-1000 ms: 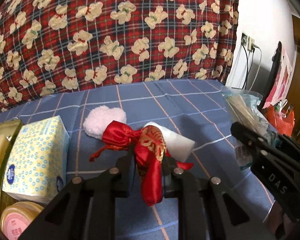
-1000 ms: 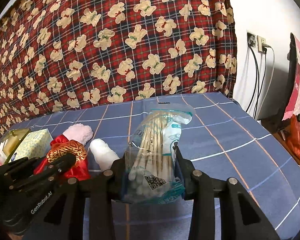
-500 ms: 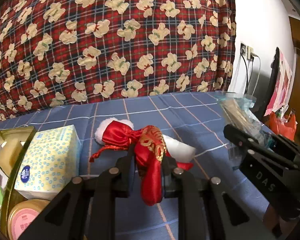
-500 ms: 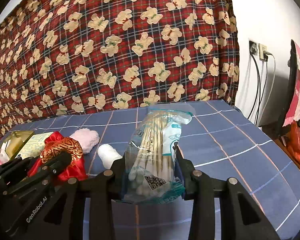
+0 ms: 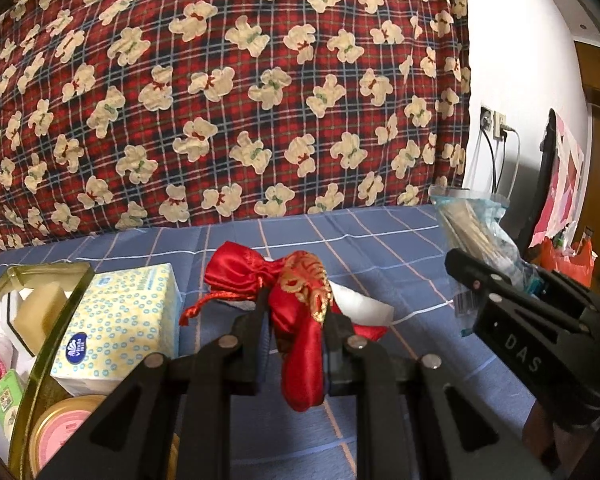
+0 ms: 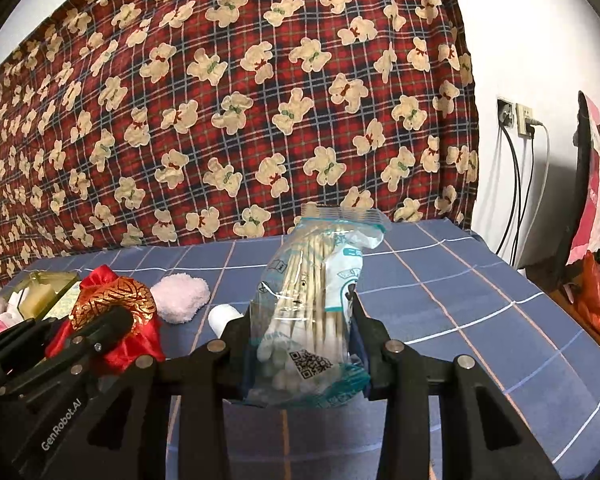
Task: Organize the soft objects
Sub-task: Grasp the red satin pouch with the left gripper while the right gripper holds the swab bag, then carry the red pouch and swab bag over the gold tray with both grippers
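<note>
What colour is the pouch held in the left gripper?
Red satin with gold embroidery: the pouch, seen best in the left wrist view.

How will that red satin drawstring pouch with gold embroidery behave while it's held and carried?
The red satin drawstring pouch with gold embroidery is probably floppy: its end droops below the left gripper. The glossy fabric may slip. It looks light, since a narrow pinch holds it.

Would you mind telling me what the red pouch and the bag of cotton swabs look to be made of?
The red pouch looks like glossy satin-type fabric: it shines, folds softly, and has gold brocade patterning; the exact fibre is unclear. The bag of cotton swabs looks like thin clear plastic film with teal print: the sticks show through and it crinkles. The swab sticks appear wooden, tips white and fluffy.
</note>
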### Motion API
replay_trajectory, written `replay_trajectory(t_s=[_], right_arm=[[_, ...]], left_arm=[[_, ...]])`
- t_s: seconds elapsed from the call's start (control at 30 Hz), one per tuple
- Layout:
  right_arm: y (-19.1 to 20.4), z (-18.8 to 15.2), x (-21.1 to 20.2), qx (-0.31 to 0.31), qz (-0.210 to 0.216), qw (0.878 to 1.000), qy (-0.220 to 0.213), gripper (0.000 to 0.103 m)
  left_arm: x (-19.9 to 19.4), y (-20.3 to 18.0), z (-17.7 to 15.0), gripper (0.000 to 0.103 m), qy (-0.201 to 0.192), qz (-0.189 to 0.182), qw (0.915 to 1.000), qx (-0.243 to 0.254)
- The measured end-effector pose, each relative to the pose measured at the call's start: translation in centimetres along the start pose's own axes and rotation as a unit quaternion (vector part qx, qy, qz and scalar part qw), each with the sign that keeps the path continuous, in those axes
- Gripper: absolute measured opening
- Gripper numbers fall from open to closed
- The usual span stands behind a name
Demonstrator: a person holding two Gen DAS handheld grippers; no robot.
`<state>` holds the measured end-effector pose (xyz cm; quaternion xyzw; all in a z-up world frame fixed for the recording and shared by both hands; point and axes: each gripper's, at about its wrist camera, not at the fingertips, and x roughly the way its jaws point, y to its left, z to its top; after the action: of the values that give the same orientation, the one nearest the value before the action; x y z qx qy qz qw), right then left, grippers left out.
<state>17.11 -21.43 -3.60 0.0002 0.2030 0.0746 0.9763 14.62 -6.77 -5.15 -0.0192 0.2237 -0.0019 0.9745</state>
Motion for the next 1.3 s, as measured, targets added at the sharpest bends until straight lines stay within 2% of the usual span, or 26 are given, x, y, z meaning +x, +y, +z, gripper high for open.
replay_trajectory(t_s=[0.83,1.1,1.3], right_arm=[[1.8,0.0,-1.1,-0.027,0.001,0.999,-0.039,0.041],[2.5,0.2,-0.3,-0.027,0.017,0.999,-0.021,0.041],[3.9,0.5,0.7,-0.017,0.045,0.999,0.001,0.041]], left_arm=[[-2.2,1.1,-0.1,0.018,-0.052,0.02,0.9984,-0.004],[-3.1,2.2,0.0,0.018,-0.067,0.024,0.9973,-0.017],[-4.3,3.2,0.3,0.018,-0.08,0.023,0.9962,-0.023]])
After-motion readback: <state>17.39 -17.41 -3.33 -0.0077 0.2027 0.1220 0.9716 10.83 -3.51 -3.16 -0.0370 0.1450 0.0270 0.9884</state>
